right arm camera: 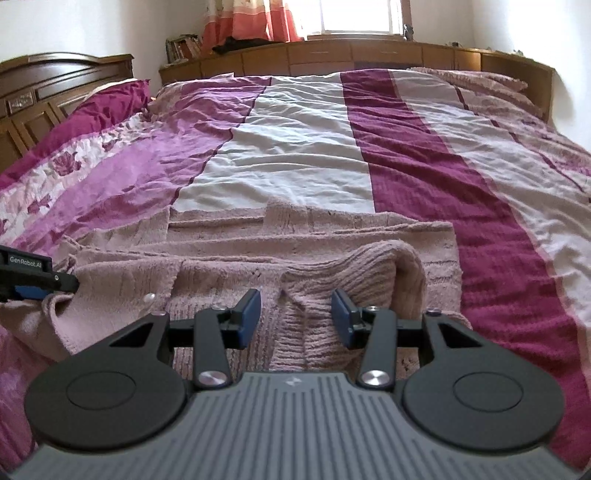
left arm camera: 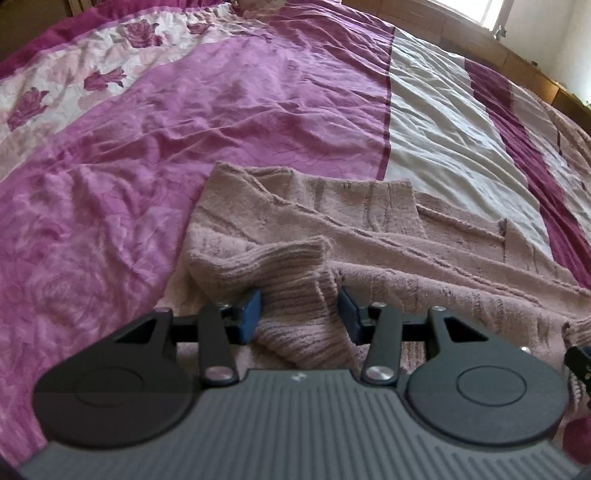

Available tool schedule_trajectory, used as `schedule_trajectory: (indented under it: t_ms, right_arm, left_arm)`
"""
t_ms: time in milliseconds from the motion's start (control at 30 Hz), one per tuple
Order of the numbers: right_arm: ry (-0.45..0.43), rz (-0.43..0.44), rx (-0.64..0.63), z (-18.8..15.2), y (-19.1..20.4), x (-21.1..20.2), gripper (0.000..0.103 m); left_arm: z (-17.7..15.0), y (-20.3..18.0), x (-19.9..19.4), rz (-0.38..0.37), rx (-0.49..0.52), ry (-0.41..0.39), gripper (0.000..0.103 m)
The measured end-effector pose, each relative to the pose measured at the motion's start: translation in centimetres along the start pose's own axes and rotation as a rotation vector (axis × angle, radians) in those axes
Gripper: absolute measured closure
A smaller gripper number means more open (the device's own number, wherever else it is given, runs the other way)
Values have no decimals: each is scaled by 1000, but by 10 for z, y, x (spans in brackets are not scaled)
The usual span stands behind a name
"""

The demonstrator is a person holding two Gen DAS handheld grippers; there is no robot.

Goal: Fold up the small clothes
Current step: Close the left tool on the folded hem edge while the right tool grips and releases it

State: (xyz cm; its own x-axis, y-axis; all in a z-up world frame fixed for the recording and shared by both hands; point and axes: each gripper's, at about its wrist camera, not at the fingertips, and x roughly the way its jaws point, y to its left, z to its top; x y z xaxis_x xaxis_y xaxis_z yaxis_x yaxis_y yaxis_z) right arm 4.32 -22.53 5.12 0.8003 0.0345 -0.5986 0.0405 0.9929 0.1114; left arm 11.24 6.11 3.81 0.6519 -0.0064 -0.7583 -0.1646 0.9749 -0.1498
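Observation:
A dusty-pink knitted cardigan (left arm camera: 369,236) lies flat on the bed, also in the right wrist view (right arm camera: 258,236). One ribbed sleeve (left arm camera: 280,266) is folded in over its left side and lies slack between the blue pads of my left gripper (left arm camera: 300,314), which stands open. The other sleeve (right arm camera: 369,269) is folded over the right side. It runs between the pads of my right gripper (right arm camera: 295,317), with a gap at the left pad (right arm camera: 251,314); the jaws stand open. The left gripper's tip (right arm camera: 37,284) shows at the garment's left edge.
The striped purple, white and maroon bed cover (right arm camera: 295,147) stretches far beyond the cardigan. A dark wooden headboard (right arm camera: 44,85) and a maroon pillow (right arm camera: 110,99) lie to the left. Wooden cabinets (right arm camera: 369,55) and a bright window (right arm camera: 354,14) are behind the bed.

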Motion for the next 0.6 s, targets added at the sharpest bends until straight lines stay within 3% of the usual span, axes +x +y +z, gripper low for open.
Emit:
schedule_trajectory:
  t_ms: [67,167,233,267,333,467,600]
  right_arm:
    - [13,-18,-30,1,4,2,52]
    - [33,-31,-31,1,4,6,55]
    - [38,-44,-11,2,0,7,76]
    - [41,-59,-5,3,-2,8,79]
    - [50,-51,39,6,-10,8,92]
    - [59,20,227,14,-37,1,95]
    - [26,112,413,26,-63,-8,95]
  left_arm:
    - [0,1,2,1,-7,2,57]
    - [2,9,1,7,-43,5,79]
    - [4,21,-1,-23,-91,13,87]
    - [5,26,-2,-38,-115,18,91]
    - [7,37,-5,-82,-174,29,93]
    - [10,50,-17,-156,-261,19,94]
    - [19,52,-35,-204,-282,-49,94]
